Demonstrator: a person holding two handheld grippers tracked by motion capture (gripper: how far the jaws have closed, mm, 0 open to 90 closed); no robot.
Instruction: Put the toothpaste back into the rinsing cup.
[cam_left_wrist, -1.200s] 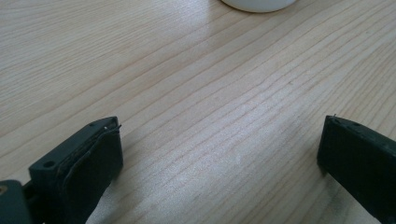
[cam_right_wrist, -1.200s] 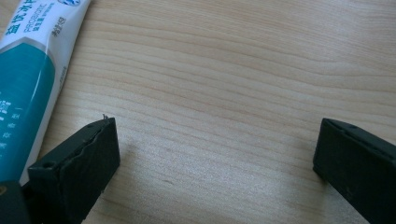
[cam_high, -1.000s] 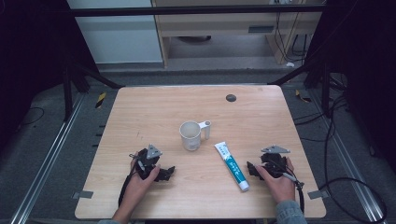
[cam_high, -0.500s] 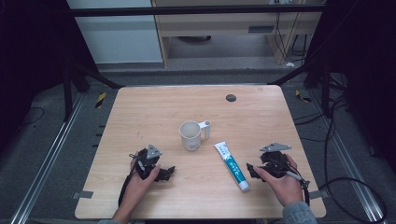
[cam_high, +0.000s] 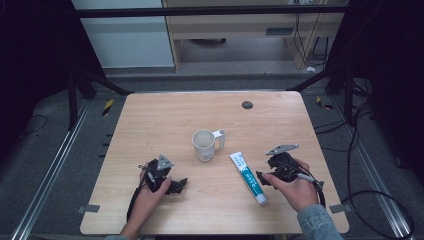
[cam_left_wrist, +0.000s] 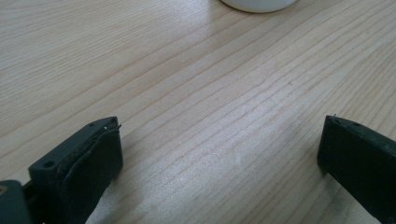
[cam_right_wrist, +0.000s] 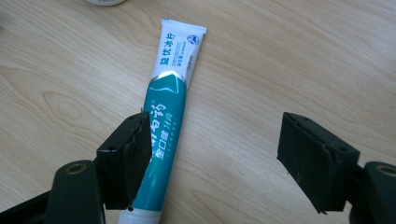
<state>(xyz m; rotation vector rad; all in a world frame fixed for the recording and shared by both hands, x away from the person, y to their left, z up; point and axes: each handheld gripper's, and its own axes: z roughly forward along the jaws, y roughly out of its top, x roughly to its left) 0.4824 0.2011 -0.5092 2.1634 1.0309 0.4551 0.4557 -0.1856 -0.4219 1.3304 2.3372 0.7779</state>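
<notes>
A white mug (cam_high: 204, 145) stands upright near the middle of the wooden table (cam_high: 165, 115), its handle to the right; its base (cam_left_wrist: 258, 4) edges the top of the left gripper view. A teal and white toothpaste tube (cam_high: 248, 177) lies flat to its right, cap end toward the person. My right gripper (cam_high: 263, 178) hovers just right of the tube, open; in the right gripper view the tube (cam_right_wrist: 168, 116) passes under the left jaw and nothing sits between the jaws (cam_right_wrist: 212, 158). My left gripper (cam_high: 176, 185) rests low at the front left, open over bare wood (cam_left_wrist: 219, 158).
A small dark round mark (cam_high: 247, 104) sits near the table's far right edge. Cables (cam_high: 360, 195) trail on the floor to the right, and metal frame rails (cam_high: 50, 175) run along the left.
My right gripper has shifted a little left, toward the toothpaste tube. The left hand, the mug and the tube have stayed put.
</notes>
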